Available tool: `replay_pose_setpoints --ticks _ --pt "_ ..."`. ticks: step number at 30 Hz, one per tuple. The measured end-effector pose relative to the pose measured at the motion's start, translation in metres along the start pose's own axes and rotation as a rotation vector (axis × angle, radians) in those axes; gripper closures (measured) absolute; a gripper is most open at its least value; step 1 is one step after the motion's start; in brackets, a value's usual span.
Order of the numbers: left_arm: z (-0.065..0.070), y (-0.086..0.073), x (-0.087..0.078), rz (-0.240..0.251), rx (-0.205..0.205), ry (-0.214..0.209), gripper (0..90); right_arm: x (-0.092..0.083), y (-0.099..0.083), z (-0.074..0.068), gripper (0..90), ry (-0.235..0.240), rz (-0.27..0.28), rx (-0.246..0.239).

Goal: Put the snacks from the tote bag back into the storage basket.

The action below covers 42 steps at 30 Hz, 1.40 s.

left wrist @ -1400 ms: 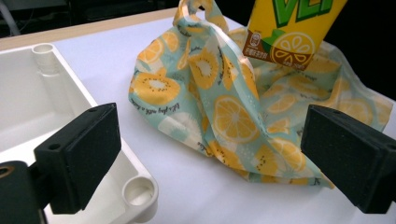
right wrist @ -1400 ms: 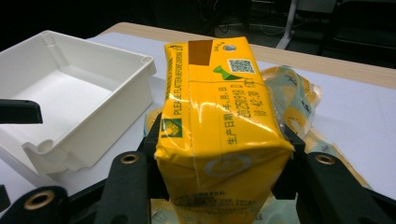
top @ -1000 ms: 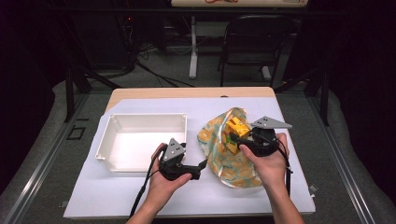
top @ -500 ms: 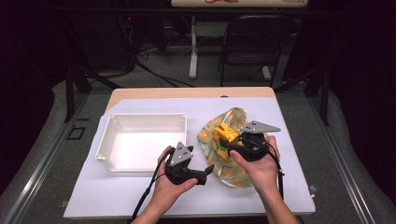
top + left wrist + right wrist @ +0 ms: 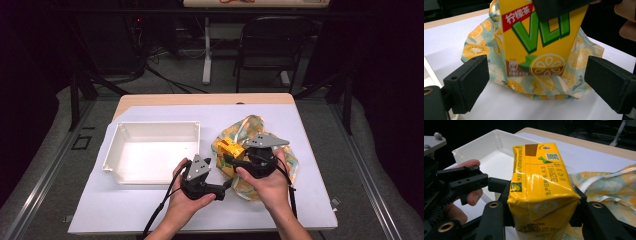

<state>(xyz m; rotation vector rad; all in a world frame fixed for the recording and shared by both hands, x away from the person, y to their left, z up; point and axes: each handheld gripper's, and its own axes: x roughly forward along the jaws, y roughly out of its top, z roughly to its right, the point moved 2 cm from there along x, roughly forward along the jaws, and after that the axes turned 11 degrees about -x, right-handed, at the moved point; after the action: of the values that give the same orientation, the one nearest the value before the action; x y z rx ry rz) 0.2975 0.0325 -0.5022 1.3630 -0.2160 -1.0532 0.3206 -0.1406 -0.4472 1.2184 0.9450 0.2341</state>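
Right tool (image 5: 541, 220) squeezes a yellow drink box (image 5: 541, 190) over the fruit bag (image 5: 252, 182). Left tool (image 5: 536, 82) is wide open, near the box.

This looks like a lab or test room set up for recording, not a home. A small table (image 5: 205, 99) covered with a white sheet (image 5: 125, 210) stands on grey carpet (image 5: 360, 165) in a dark room, boxed in by black metal stands (image 5: 80, 90). Behind it are a folding chair (image 5: 272, 45), loose cables (image 5: 165, 75) on the floor and another table's leg (image 5: 206, 55).
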Motion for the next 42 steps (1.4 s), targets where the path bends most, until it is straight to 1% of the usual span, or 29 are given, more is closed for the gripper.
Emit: replay_pose_setpoints --ticks 2,3,5,6,8,10,12,14,16,18,20,21,22,23,24,26,27,30,32,36,39,41,42 --pt "0.001 0.0 0.0 -0.003 0.0 0.002 8.1 0.001 0.0 -0.002 52.9 0.002 0.003 0.002" --pt "0.002 -0.001 0.001 0.004 -0.001 -0.001 9.1 0.002 0.0 -0.005 52.9 0.012 -0.001 -0.005" --pt "0.002 -0.001 0.001 0.006 -0.001 -0.001 10.3 0.003 0.0 -0.006 52.9 0.015 0.003 -0.006" --pt "0.003 -0.001 0.0 0.009 0.002 0.002 11.9 0.004 0.001 -0.009 52.9 0.024 0.002 -0.008" --pt "0.003 -0.001 0.001 0.011 0.0 0.007 12.4 0.004 0.001 -0.01 52.9 0.028 -0.001 -0.007" --pt "0.002 -0.001 0.001 0.014 -0.009 0.021 15.2 0.006 0.001 -0.013 52.9 0.04 -0.004 -0.011" --pt "0.002 -0.001 0.001 0.012 -0.009 0.026 15.6 0.006 0.001 -0.014 52.9 0.044 -0.006 -0.012" --pt "0.002 -0.002 0.001 0.027 -0.02 0.037 17.7 0.007 0.001 -0.017 52.9 0.048 -0.005 -0.015" --pt "0.002 -0.001 0.0 0.029 -0.018 0.041 19.0 0.008 0.001 -0.018 52.9 0.053 -0.009 -0.022" --pt "0.001 -0.001 0.0 0.039 -0.037 0.043 20.2 0.008 0.001 -0.02 52.9 0.057 -0.011 -0.022" --pt "0.002 -0.001 0.0 0.042 -0.043 0.045 20.5 0.008 0.001 -0.02 52.9 0.059 -0.009 -0.021" --pt "0.002 -0.002 0.0 0.048 -0.036 0.05 20.5 0.009 0.001 -0.021 52.9 0.072 -0.003 -0.011" --pt "0.003 -0.002 0.0 0.049 -0.041 0.059 20.9 0.009 0.001 -0.021 52.9 0.077 -0.002 -0.01" --pt "0.003 -0.002 0.0 0.049 -0.041 0.059 22.2 0.009 0.001 -0.021 52.9 0.077 -0.002 -0.01" --pt "0.002 -0.001 -0.001 0.051 -0.051 0.058 22.4 0.009 0.001 -0.022 52.8 0.076 -0.006 -0.016" --pt "0.002 -0.002 -0.001 0.052 -0.054 0.058 22.5 0.009 0.002 -0.023 52.9 0.077 -0.007 -0.018" --pt "0.002 -0.002 -0.002 0.054 -0.047 0.06 23.0 0.009 0.002 -0.023 52.8 0.077 -0.005 -0.021" --pt "0.003 -0.002 -0.002 0.057 -0.044 0.061 24.3 0.009 0.002 -0.023 52.7 0.079 -0.005 -0.021" --pt "0.002 -0.003 -0.002 0.056 -0.051 0.053 27.8 0.009 0.002 -0.023 52.3 0.076 -0.005 -0.02" --pt "0.002 -0.003 -0.004 0.049 -0.048 0.063 30.7 0.009 0.002 -0.023 51.0 0.081 -0.012 -0.019" --pt "0.001 -0.003 -0.005 0.047 -0.056 0.063 31.5 0.01 0.002 -0.023 49.6 0.083 -0.001 -0.011" --pt "0.0 -0.003 -0.005 0.035 -0.055 0.073 32.2 0.009 0.003 -0.021 44.6 0.096 0.023 -0.001" --pt "0.0 -0.003 -0.005 0.035 -0.055 0.073 32.2 0.009 0.003 -0.021 44.6 0.096 0.023 -0.001"
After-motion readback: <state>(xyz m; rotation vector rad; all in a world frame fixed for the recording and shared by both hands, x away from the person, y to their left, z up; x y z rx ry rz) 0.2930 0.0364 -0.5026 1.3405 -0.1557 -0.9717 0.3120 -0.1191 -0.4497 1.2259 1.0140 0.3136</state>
